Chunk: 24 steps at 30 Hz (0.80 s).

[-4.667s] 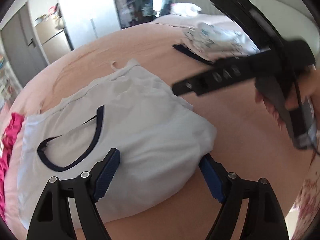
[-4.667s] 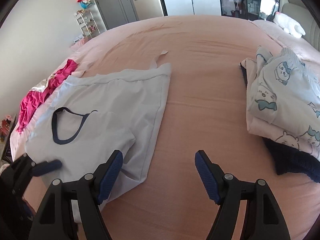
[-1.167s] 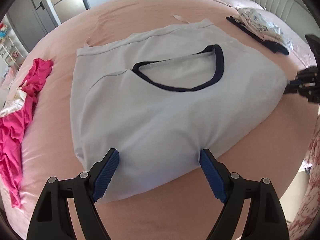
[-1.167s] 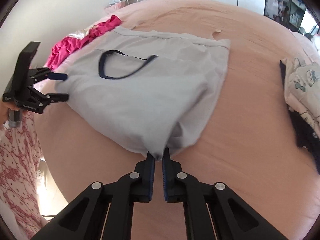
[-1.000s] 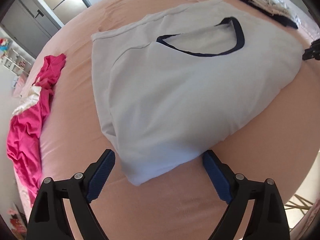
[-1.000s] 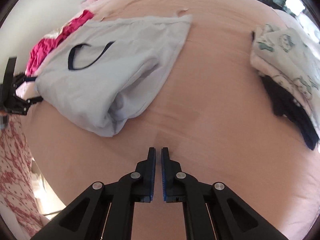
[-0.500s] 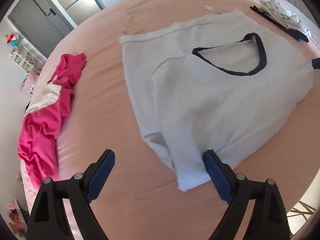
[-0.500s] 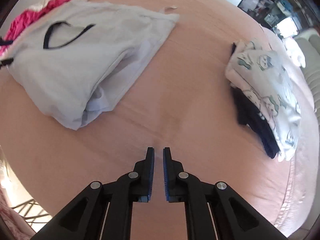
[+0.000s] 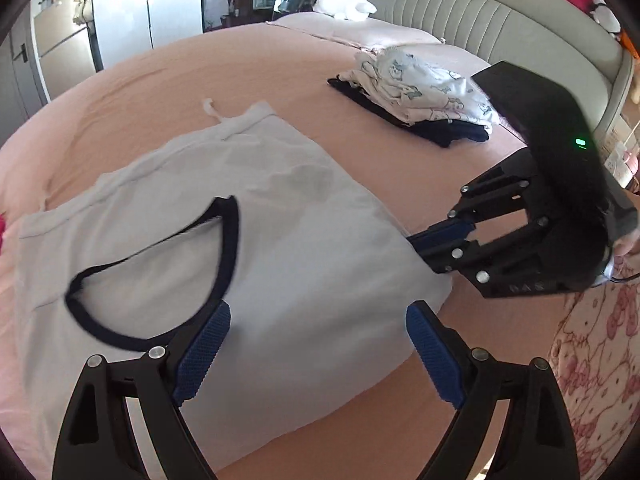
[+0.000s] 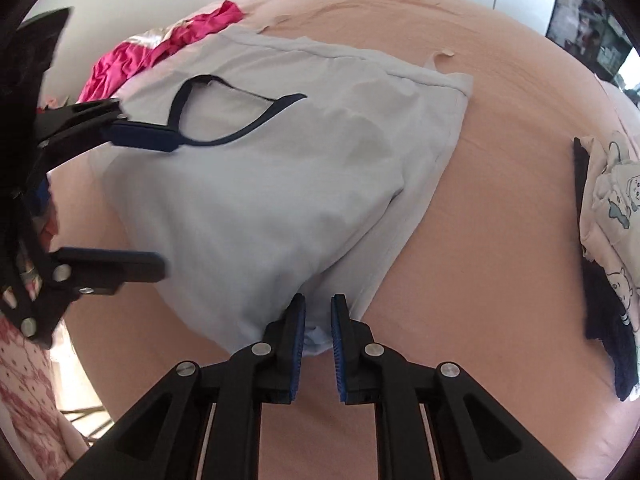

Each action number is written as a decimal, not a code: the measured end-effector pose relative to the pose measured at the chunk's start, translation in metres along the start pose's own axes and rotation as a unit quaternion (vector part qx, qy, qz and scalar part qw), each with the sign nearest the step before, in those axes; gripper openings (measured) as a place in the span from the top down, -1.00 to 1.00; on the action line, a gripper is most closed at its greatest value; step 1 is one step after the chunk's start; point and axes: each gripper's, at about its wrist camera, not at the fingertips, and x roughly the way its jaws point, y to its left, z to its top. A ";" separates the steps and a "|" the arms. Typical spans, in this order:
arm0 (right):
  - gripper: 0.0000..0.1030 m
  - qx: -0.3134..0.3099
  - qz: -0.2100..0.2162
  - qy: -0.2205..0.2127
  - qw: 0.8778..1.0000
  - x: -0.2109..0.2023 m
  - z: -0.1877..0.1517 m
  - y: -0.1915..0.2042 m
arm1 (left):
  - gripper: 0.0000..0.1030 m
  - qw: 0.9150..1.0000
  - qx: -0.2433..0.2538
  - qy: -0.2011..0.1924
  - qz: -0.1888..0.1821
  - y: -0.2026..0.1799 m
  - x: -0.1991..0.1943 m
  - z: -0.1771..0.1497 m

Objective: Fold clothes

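Shirt (image 9: 280, 240), pale with a dark collar, lies partly folded on the pink bed (image 9: 280, 72). The left gripper (image 9: 316, 344) hovers over its near edge, jaws spread wide and gripping nothing. The right gripper (image 10: 318, 320) sits at the shirt's corner, its narrow jaws opening with the cloth edge between them.

Shirt (image 9: 280, 248) spread flat on the bed (image 9: 168, 80). Folded pile of clothes (image 9: 420, 92) well apart on the same bed, out toward the headboard (image 9: 500, 28). Crumpled garment (image 10: 160, 48) just beyond the shirt's far edge. Pillow (image 9: 360, 34) set before the headboard.
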 end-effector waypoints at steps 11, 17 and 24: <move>0.56 0.003 -0.002 -0.055 0.999 -0.018 0.003 -0.012 | -0.77 0.998 -0.060 -0.014 -0.008 0.012 0.015 0.010; 0.46 -0.056 0.057 0.003 0.997 -0.004 0.002 -0.006 | -0.83 0.996 -0.084 0.012 0.006 0.024 0.035 0.011; 0.46 -0.050 0.037 0.008 0.998 -0.036 -0.018 -0.007 | -0.83 0.995 -0.096 -0.006 -0.019 0.018 0.025 0.013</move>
